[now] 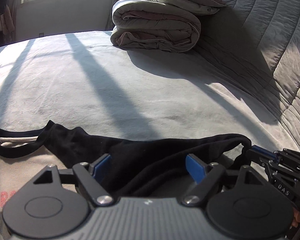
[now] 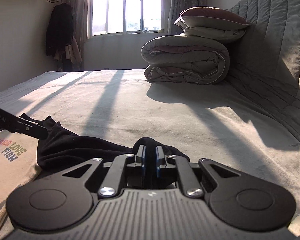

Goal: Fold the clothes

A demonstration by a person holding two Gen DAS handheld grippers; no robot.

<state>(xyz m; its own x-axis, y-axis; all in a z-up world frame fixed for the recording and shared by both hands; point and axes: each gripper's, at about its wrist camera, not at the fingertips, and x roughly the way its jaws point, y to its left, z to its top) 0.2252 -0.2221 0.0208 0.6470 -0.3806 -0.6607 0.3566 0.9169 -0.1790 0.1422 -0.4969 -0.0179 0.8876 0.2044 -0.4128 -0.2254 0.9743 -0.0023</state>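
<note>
Sunlit and striped with window-bar shadows, the bed (image 2: 170, 108) carries a rolled duvet (image 2: 186, 64) at its far end, against the headboard. Nearer than the duvet lies the shirt (image 1: 30, 166): a pale body with printed letters, black collar and a black sleeve (image 1: 142, 160) pulled out sideways.

The right hand-held gripper (image 2: 150, 156) is clamped on the sleeve's end. The left hand-held gripper (image 1: 148, 166) stands with fingers apart, the sleeve cloth lying between them, not pinched.

I judge a sleeve fold is in hand; which way the sleeve travels, one moment does not settle. Any next move needs the left fingers to close on cloth or clear it, so the sleeve is not dragged crooked.

Only the right view reads the print, "LOVE FISH"; only the left view shows the collar opening and the left fingers' gap.
</note>
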